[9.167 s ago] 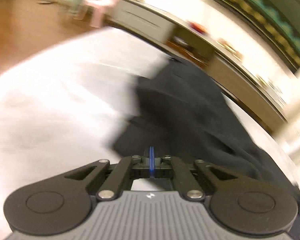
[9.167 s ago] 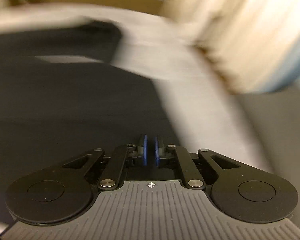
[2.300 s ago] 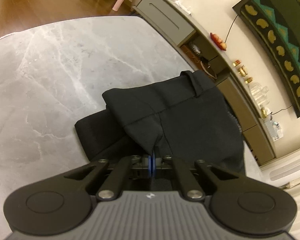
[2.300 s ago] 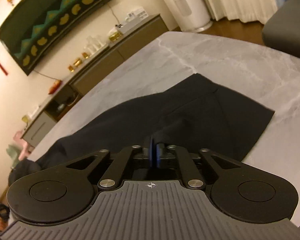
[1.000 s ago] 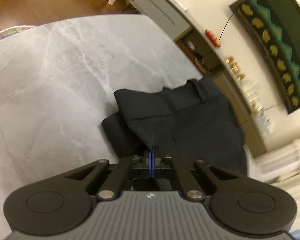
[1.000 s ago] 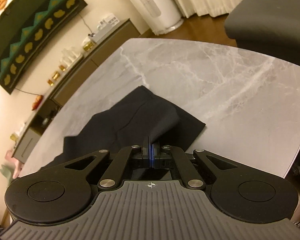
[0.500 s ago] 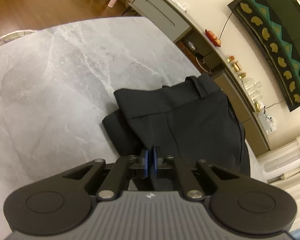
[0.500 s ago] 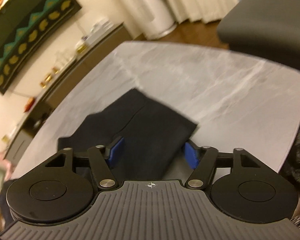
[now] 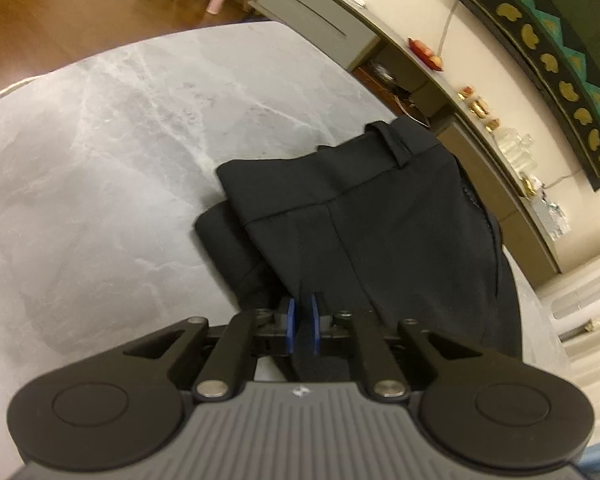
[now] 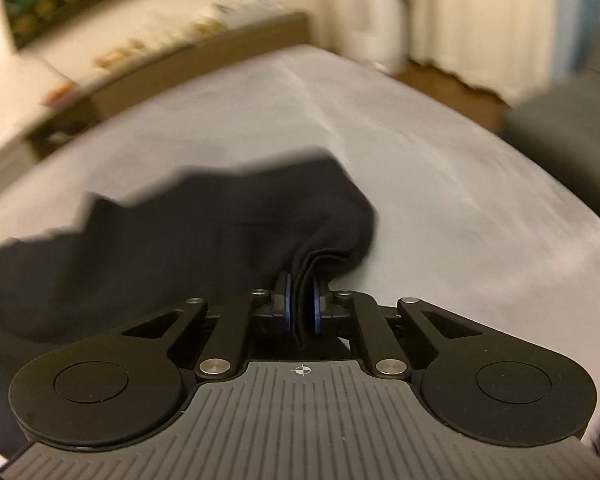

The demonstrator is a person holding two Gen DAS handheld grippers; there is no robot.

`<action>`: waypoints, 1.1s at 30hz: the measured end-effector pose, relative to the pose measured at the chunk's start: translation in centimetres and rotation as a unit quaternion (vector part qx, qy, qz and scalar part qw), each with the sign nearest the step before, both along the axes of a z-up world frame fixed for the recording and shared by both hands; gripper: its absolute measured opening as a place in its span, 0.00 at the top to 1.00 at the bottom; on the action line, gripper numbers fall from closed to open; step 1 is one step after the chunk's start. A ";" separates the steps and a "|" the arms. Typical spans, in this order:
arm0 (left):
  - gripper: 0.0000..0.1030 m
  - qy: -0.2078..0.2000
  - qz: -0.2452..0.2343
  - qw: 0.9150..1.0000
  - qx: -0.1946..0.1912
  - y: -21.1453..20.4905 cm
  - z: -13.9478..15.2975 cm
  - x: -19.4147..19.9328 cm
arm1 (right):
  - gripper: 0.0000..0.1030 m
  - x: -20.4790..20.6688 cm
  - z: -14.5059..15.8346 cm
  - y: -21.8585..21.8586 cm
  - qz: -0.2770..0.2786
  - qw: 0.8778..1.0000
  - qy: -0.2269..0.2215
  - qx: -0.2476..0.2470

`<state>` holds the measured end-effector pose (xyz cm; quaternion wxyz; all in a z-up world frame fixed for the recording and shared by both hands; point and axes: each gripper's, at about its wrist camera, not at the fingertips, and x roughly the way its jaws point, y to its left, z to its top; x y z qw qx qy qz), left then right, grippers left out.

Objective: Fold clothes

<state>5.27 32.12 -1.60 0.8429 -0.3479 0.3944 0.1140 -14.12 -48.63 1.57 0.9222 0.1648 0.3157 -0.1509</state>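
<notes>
The pair of black woven trousers [image 9: 380,216] lies folded in layers on the grey marble-patterned tabletop [image 9: 100,152], waistband at the far edge. The left gripper [image 9: 302,322] stands narrowly parted around the near fabric edge; whether it pinches is unclear. The right gripper [image 10: 300,310] is clamped on several stacked layers. Risk: uneven hold could let layers slip and skew the fold.

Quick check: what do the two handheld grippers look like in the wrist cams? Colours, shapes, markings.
Both look identical. The left gripper and right gripper each have a grey ribbed housing with a small centre mark at its front edge, two round black discs at the sides, black linkage arms with silver pivot pins, and blue pads on black fingers. No cables, hands or sleeves are visible.
</notes>
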 end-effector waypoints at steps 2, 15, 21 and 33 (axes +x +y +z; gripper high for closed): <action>0.92 0.004 -0.002 1.000 0.003 -0.1 0.1 -0.5 | 0.94 -1.7 4.9 -0.2 0.012 0.991 -0.129 -0.018; 0.93 0.003 -0.036 0.999 0.020 -2.4 0.7 -1.5 | 0.92 -4.2 0.9 -8.3 -0.094 0.994 0.008 0.060; 0.70 -0.044 0.040 0.998 -0.003 -0.4 2.5 -5.0 | 0.80 -4.9 1.0 -8.9 -0.104 0.990 -0.006 0.091; 0.20 -0.042 0.057 0.997 -0.006 -2.1 0.8 -2.6 | 0.70 -4.0 1.2 -7.6 -0.085 0.990 -0.016 0.113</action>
